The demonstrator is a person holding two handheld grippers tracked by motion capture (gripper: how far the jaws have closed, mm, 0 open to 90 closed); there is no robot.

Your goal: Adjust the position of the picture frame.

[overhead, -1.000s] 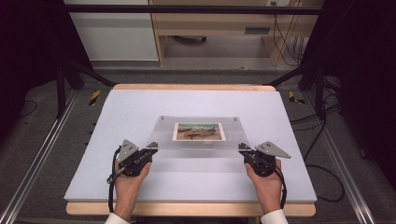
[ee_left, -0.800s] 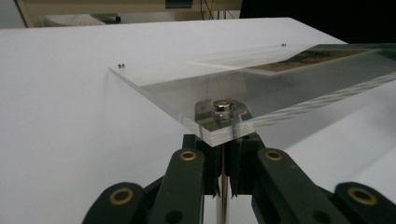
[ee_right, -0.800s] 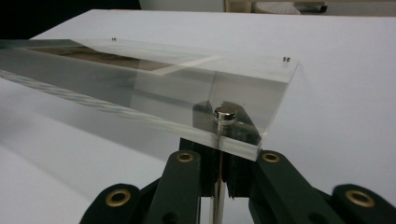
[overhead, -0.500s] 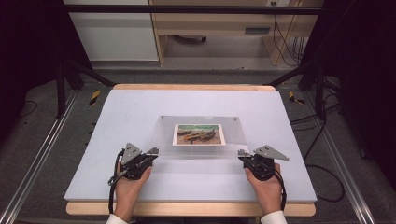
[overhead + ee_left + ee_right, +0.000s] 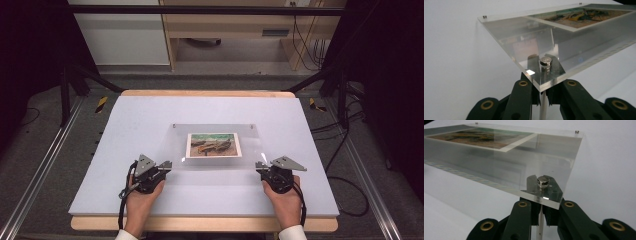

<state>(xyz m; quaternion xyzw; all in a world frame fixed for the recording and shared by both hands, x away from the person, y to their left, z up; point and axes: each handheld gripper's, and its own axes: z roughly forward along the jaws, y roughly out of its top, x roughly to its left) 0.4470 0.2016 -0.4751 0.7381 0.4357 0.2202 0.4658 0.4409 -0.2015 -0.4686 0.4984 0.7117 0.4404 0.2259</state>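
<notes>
I hold the clear acrylic picture frame at frame centre, left gripper and right gripper each clamped on a near-corner standoff.

My bench has a white top and a wood edge. Far behind it I see a wooden shelf and a white cupboard. Black wires lie on the grey floor at the right.
</notes>
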